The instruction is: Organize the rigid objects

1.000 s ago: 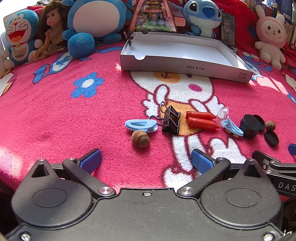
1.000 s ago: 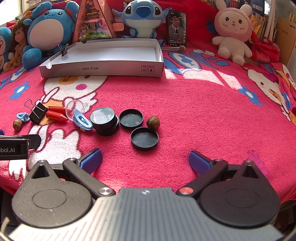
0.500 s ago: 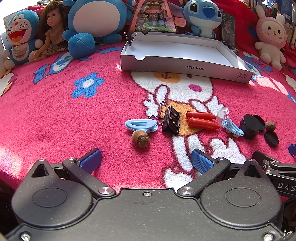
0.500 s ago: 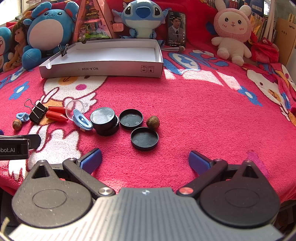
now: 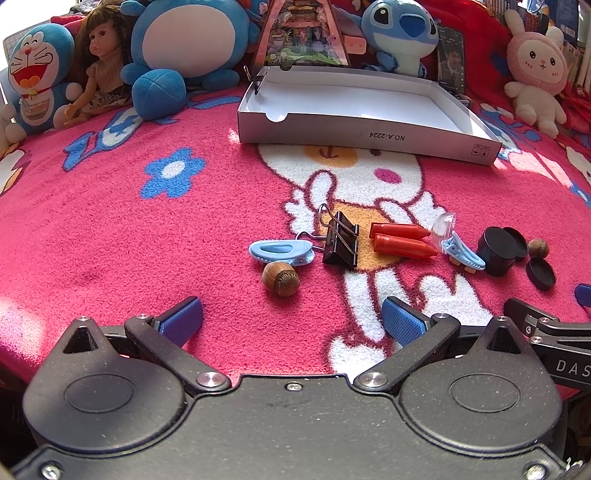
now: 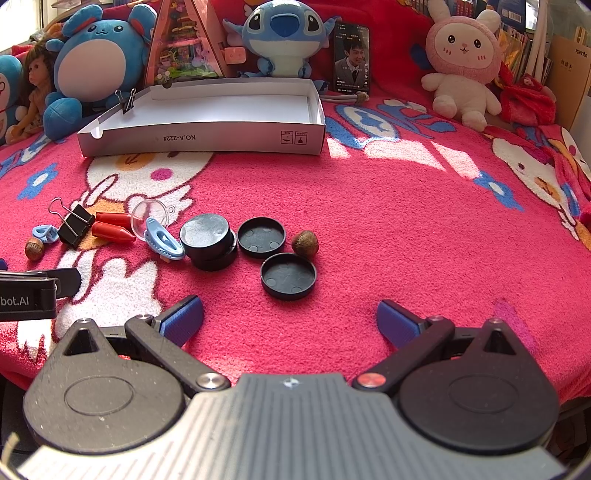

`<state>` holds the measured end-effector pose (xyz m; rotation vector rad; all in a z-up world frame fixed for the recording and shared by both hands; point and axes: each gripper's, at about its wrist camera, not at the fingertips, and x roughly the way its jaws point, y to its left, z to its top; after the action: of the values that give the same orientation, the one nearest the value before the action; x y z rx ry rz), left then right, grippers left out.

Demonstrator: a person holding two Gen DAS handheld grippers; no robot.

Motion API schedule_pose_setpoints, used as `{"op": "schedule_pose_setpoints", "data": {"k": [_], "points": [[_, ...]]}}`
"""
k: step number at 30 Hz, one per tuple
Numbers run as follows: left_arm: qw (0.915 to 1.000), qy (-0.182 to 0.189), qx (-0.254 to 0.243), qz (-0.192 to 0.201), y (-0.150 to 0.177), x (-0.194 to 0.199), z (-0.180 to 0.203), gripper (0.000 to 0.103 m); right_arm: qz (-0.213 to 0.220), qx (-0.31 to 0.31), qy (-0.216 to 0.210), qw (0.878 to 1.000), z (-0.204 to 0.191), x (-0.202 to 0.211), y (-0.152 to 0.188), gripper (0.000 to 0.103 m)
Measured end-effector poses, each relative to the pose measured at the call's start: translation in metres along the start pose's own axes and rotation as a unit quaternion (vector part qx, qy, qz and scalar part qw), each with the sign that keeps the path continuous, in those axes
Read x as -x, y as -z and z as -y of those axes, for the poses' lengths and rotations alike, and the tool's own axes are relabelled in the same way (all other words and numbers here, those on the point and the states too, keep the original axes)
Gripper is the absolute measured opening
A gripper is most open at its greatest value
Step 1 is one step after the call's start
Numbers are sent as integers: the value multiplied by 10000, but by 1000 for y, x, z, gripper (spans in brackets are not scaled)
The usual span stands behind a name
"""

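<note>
Small rigid items lie in a row on the pink blanket. In the left wrist view I see an acorn (image 5: 280,283), a blue clip (image 5: 281,252), a black binder clip (image 5: 341,243) and two red crayons (image 5: 402,240). My left gripper (image 5: 291,321) is open just short of the acorn, holding nothing. The right wrist view shows a black round box (image 6: 208,238), two black lids (image 6: 261,236) (image 6: 288,275), a second acorn (image 6: 304,243), another blue clip (image 6: 163,239) and a clear dome (image 6: 149,218). My right gripper (image 6: 290,325) is open just below the nearer lid. A white cardboard tray (image 6: 207,138) stands behind.
Plush toys (image 6: 282,37), a doll (image 5: 101,55), a triangular toy house (image 5: 304,33) and a phone (image 6: 351,59) line the back edge behind the tray. A small binder clip (image 6: 127,101) is clipped on the tray's left wall. Bare blanket stretches right of the lids.
</note>
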<state>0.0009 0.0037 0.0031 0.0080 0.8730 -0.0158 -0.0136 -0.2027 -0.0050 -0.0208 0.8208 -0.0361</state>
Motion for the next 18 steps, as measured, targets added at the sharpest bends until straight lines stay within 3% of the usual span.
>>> {"op": "schedule_pose_setpoints", "data": {"k": [9, 15, 18], "points": [[9995, 92, -142, 250, 7, 0, -1, 103, 173, -30, -74, 9998, 4, 1, 4, 103], [9989, 134, -165, 413, 12, 2, -2, 103, 516, -58, -42, 9986, 3, 4, 16, 103], [9987, 148, -62, 479, 12, 6, -4, 95, 548, -32, -112, 9984, 6, 3, 15, 103]]}}
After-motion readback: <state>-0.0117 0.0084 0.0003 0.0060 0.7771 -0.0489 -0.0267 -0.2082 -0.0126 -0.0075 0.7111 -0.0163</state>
